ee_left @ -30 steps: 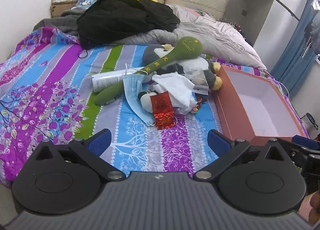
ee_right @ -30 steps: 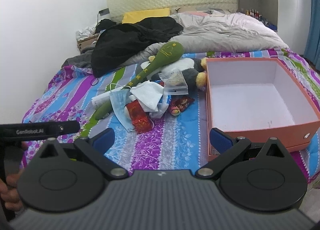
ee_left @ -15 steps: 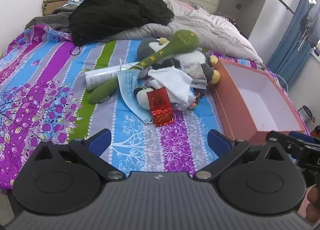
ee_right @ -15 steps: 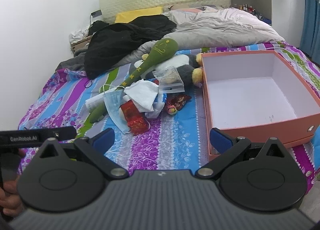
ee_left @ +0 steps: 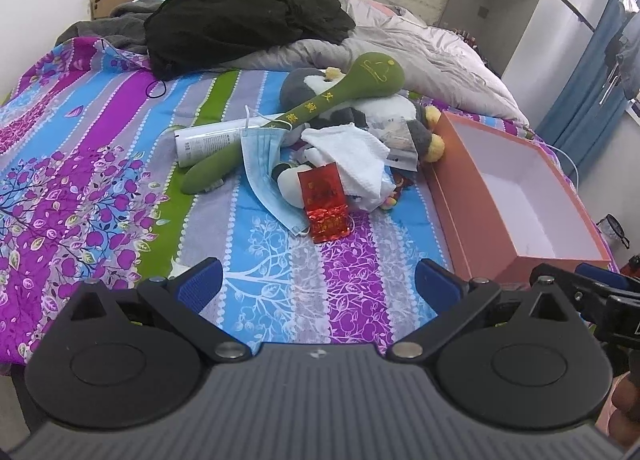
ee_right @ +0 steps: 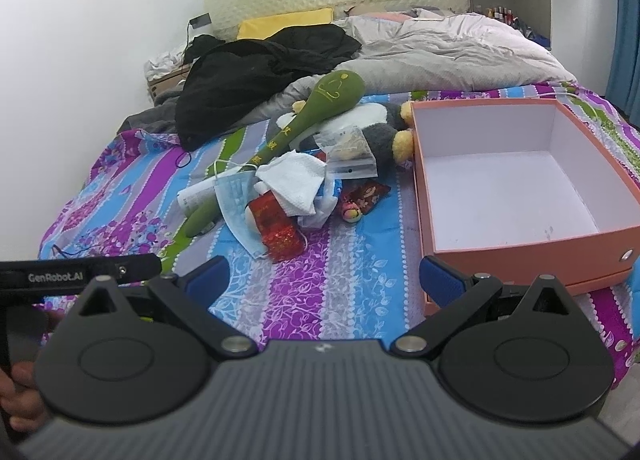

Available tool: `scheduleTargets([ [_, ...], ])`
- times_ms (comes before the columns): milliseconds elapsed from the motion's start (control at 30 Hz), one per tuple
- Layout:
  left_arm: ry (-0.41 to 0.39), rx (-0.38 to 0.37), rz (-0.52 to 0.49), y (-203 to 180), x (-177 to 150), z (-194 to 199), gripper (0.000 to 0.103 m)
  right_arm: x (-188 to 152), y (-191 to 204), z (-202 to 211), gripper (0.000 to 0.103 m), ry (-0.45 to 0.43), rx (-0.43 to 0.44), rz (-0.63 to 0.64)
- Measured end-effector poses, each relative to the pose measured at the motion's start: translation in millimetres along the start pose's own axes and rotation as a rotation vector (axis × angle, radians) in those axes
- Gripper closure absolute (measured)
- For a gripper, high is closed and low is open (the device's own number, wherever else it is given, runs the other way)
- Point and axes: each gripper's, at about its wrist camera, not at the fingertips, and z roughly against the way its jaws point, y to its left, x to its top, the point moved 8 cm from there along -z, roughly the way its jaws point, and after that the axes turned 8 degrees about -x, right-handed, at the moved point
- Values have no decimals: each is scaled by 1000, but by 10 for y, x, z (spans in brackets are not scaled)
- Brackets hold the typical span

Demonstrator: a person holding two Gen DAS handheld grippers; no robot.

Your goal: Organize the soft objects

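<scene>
From the left wrist camera, the left gripper [ee_left: 318, 280] has its two blue fingers spread wide, with nothing between them. It hangs over the striped bedspread [ee_left: 100, 164]. Farther up the bed lies a pile of soft things: a long green plush toy [ee_left: 320, 108], a blue face mask [ee_left: 264, 164], a white cloth [ee_left: 352, 156] and a shiny red packet [ee_left: 325, 202]. A grey and white stuffed penguin [ee_left: 400, 112] lies under them. The orange box [ee_left: 472, 220] sits just right of the pile.

From the right wrist camera, the right gripper [ee_right: 322, 280] is spread wide too and holds nothing. The pile, with the green plush toy [ee_right: 316, 112] on top, lies left of the orange box [ee_right: 532, 264], which is open with a white inside. A black jacket [ee_right: 260, 72] lies near the headboard.
</scene>
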Motion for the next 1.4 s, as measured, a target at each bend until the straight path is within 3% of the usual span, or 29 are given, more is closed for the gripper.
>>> scheduleTargets([
  [967,30,31,23,173,12,-279,0,-28,23,-330,0,65,14,15],
  [1400,49,25,45,410,83,-858,0,218,269,-761,5,51,142,0],
])
